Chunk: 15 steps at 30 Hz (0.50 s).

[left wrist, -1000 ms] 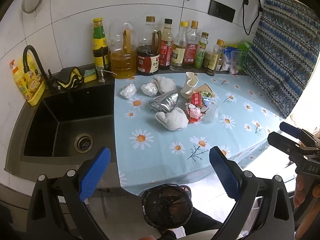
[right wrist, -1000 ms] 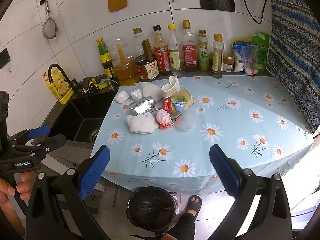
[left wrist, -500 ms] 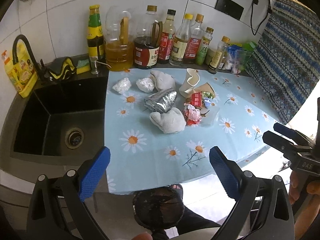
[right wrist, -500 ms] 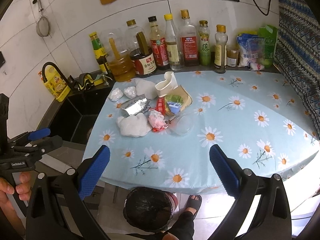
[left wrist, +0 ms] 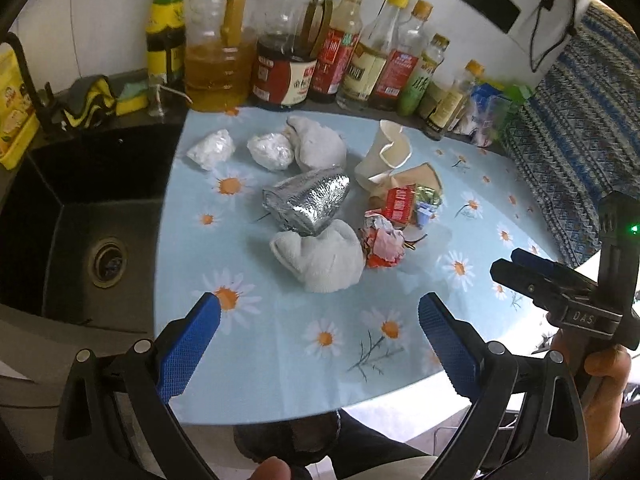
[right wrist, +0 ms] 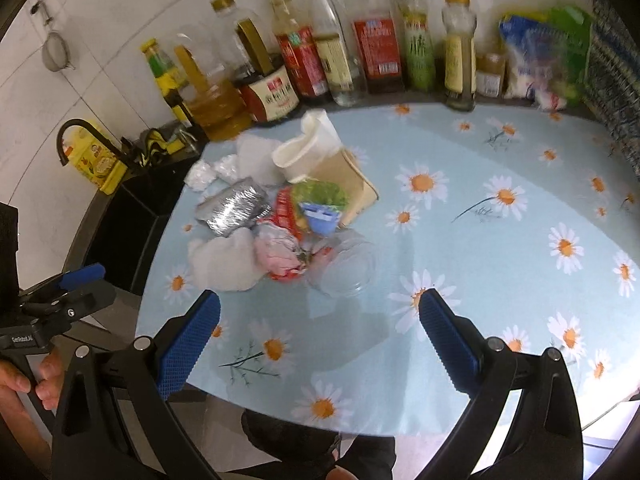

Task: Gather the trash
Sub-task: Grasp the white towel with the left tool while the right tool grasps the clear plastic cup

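Note:
A heap of trash lies on the daisy tablecloth [left wrist: 280, 344]: a white crumpled wad [left wrist: 320, 256], a silver foil bag [left wrist: 308, 200], a red-pink wrapper [left wrist: 382, 244], a crushed paper cup [left wrist: 384, 156], two small white bags [left wrist: 212, 148]. The right wrist view shows the wad [right wrist: 226, 260], the foil [right wrist: 234, 210], the wrapper [right wrist: 280, 256] and a clear plastic cup [right wrist: 346, 268] on its side. My left gripper [left wrist: 318, 340] is open and empty, just short of the wad. My right gripper [right wrist: 320, 334] is open and empty, just short of the clear cup.
A row of sauce and oil bottles [left wrist: 288, 60] stands along the back wall. A black sink [left wrist: 80, 216] lies left of the table. A patterned cloth [left wrist: 572, 136] hangs at the right. A black bin [right wrist: 316, 440] sits below the table's front edge.
Both grippers have moved forward over the table's front edge toward the trash heap. The bin has slipped almost out of view below. Both stay open.

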Tool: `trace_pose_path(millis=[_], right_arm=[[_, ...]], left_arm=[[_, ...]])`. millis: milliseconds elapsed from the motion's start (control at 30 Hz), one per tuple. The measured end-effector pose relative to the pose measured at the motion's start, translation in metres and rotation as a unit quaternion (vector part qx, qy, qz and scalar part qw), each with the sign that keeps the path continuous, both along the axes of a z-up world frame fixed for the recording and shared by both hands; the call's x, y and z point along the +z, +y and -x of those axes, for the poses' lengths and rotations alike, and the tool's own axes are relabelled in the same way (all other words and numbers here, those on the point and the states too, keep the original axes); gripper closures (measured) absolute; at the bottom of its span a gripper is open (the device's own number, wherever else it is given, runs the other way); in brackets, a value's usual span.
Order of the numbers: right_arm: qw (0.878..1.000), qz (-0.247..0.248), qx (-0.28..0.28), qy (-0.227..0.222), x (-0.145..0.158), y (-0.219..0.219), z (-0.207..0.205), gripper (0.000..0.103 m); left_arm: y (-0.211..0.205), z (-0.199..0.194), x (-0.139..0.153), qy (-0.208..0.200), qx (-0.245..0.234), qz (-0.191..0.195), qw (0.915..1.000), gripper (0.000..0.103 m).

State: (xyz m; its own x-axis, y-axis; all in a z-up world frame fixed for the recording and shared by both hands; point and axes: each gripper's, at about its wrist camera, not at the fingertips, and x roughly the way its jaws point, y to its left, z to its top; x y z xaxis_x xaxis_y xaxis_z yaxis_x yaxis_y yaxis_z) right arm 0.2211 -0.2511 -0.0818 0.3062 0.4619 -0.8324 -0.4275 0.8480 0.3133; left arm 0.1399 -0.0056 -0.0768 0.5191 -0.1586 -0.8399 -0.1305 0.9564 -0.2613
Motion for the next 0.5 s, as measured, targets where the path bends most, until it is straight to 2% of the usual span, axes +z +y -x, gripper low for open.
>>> trace_pose_path(millis=[200, 367, 400, 467, 500], right_arm=[[0.999, -0.008, 0.018, 0.047, -0.036, 0.000, -0.036, 0.008], [0.997, -0.020, 0.032, 0.075, -0.056, 0.002, -0.056, 0.023], [0.996, -0.022, 0.034, 0.079, -0.059, 0.003, -0.059, 0.023], [0.994, -0.032, 0.043, 0.094, -0.066, 0.004, -0.065, 0.027], [0.993, -0.034, 0.044, 0.102, -0.069, 0.005, -0.068, 0.030]], left_arm=[[-0.004, -0.036, -0.037, 0.036, 0.002, 0.018, 0.9992, 0.008], [-0.009, -0.058, -0.057, 0.055, 0.002, 0.022, 0.9982, 0.008], [-0.010, -0.063, -0.060, 0.058, 0.002, 0.020, 0.9981, 0.008], [-0.010, -0.072, -0.066, 0.064, 0.005, 0.020, 0.9978, 0.015], [-0.010, -0.075, -0.069, 0.067, 0.005, 0.020, 0.9976, 0.015]])
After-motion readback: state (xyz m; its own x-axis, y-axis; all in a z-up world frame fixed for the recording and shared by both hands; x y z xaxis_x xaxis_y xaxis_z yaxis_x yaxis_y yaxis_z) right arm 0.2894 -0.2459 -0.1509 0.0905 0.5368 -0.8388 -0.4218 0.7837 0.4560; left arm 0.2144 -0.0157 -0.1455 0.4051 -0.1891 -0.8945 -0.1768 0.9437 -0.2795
